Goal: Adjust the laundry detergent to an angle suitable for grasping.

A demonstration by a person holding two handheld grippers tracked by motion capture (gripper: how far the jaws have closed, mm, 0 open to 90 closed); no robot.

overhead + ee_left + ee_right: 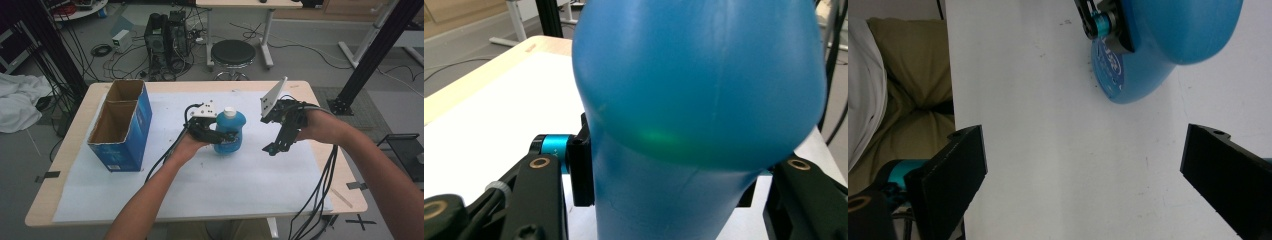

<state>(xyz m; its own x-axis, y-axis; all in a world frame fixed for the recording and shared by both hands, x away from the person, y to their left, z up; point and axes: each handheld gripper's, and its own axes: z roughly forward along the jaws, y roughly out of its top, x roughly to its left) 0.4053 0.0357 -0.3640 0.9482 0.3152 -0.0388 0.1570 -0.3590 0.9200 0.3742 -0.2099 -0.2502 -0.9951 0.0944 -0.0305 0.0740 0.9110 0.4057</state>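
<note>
Blue cardboard box [122, 127], black stool [233, 53]

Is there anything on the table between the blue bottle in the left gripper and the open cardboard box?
Nothing visible. The left gripper is shut on the blue bottle, and only bare white sheet lies between it and the cardboard box.

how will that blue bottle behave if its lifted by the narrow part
The blue bottle looks smooth and glossy, so it may slip. It bulges wide above where the left gripper clamps it, so it is likely top-heavy and may tilt. The plastic probably flexes slightly.
</note>
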